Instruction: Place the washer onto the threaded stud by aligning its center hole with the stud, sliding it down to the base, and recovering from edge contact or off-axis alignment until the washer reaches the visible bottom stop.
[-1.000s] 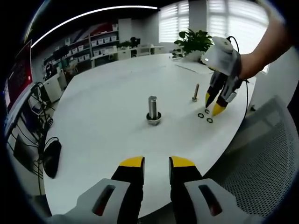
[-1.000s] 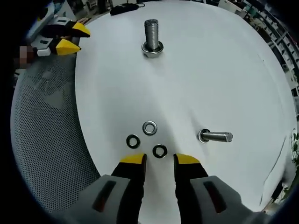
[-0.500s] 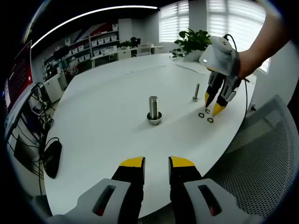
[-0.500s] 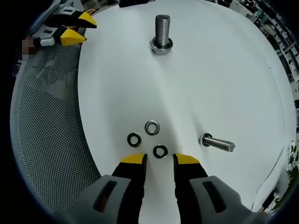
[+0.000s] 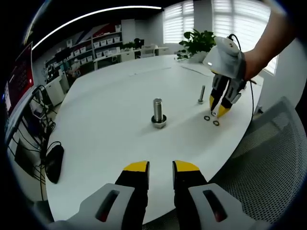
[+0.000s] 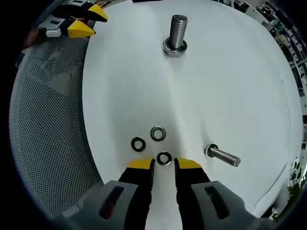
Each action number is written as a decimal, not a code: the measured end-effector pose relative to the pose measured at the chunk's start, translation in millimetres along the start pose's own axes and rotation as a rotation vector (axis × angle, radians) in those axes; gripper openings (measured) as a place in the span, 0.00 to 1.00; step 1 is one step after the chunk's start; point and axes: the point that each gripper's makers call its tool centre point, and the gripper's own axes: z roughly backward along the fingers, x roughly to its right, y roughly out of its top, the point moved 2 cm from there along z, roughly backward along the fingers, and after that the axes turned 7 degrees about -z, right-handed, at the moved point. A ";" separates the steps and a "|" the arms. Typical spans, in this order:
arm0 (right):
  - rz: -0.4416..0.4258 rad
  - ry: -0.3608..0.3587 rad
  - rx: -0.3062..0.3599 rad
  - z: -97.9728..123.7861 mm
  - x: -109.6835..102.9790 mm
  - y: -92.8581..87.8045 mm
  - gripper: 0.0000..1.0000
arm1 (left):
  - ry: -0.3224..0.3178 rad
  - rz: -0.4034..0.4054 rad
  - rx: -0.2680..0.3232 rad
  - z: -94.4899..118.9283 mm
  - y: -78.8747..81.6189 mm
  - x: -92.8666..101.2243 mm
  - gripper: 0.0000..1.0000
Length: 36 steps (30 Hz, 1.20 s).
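- Left gripper [image 5: 160, 166]: jaws apart and empty, low at 6 o'clock in the left gripper view, above the white table [image 5: 110, 105].
- Threaded stud [image 6: 177, 34]: upright at 12 o'clock in the right gripper view.
- Right gripper [image 6: 163, 164]: jaws apart, tips flanking the nearest washer [image 6: 164, 157]; whether they touch it is unclear.
- Other two washers [image 6: 138, 143] [image 6: 158, 133] lie flat, towards 11 and 12 o'clock from the tips.
- Smaller bolt [image 6: 221, 156]: at 3 o'clock.

white table [image 5: 105, 110]; blinds on windows [image 5: 211, 21]; shelves [image 5: 93, 48]; plant [image 5: 197, 42]
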 end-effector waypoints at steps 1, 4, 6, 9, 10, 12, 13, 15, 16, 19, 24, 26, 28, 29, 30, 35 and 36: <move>0.001 0.002 -0.001 0.0 0.0 0.0 0.20 | -0.001 0.001 0.001 -0.1 0.2 0.3 0.17; 0.000 0.000 0.006 -0.6 0.8 1.2 0.17 | -0.003 -0.001 0.000 -0.3 -0.1 0.8 0.17; 0.010 -0.002 0.010 -0.9 1.2 3.2 0.16 | -0.002 0.000 0.002 -0.3 0.0 0.4 0.16; 0.014 0.002 0.001 -0.7 1.2 3.2 0.16 | -0.003 0.000 0.000 -0.6 -0.5 0.5 0.16; 0.017 0.005 -0.002 -0.7 1.5 3.3 0.16 | -0.004 -0.001 0.000 -0.5 -0.3 0.7 0.16; 0.013 0.007 -0.007 -0.7 2.1 3.6 0.16 | -0.004 -0.001 0.001 -0.7 -0.2 0.9 0.16; 0.013 0.007 -0.013 -0.9 2.5 3.9 0.16 | -0.004 -0.002 0.000 -0.7 -0.3 0.8 0.16; -0.004 0.004 -0.027 -0.7 2.5 4.9 0.15 | -0.005 -0.003 0.000 -0.7 -0.4 1.1 0.16; -0.016 -0.002 -0.038 -1.1 3.1 5.2 0.15 | -0.006 -0.003 0.000 -0.8 -0.4 1.1 0.16; -0.065 -0.016 -0.065 0.4 0.8 5.9 0.15 | -0.006 -0.001 0.001 -0.7 -0.2 1.2 0.16; -0.047 -0.032 -0.069 0.2 -0.3 4.9 0.15 | -0.006 -0.002 0.003 -0.6 0.1 1.6 0.16; -0.072 -0.043 -0.059 0.1 0.1 4.7 0.15 | -0.006 0.002 0.006 -0.5 0.5 1.6 0.16; -0.103 -0.062 -0.040 -0.3 0.0 4.1 0.15 | -0.009 0.004 0.006 -0.4 0.6 2.3 0.17; -0.107 -0.071 -0.032 -0.2 -0.4 3.7 0.15 | -0.011 0.005 0.009 -0.4 1.1 2.6 0.17; -0.103 -0.081 -0.021 -0.2 -1.9 3.1 0.15 | -0.015 0.008 0.014 -0.4 1.9 3.0 0.17; -0.133 -0.077 0.022 -0.6 1.3 2.6 0.15 | -0.016 0.009 0.015 0.1 1.8 2.2 0.17; -0.183 -0.071 0.032 -0.6 1.4 2.2 0.15 | -0.014 0.009 0.017 0.3 2.1 1.8 0.17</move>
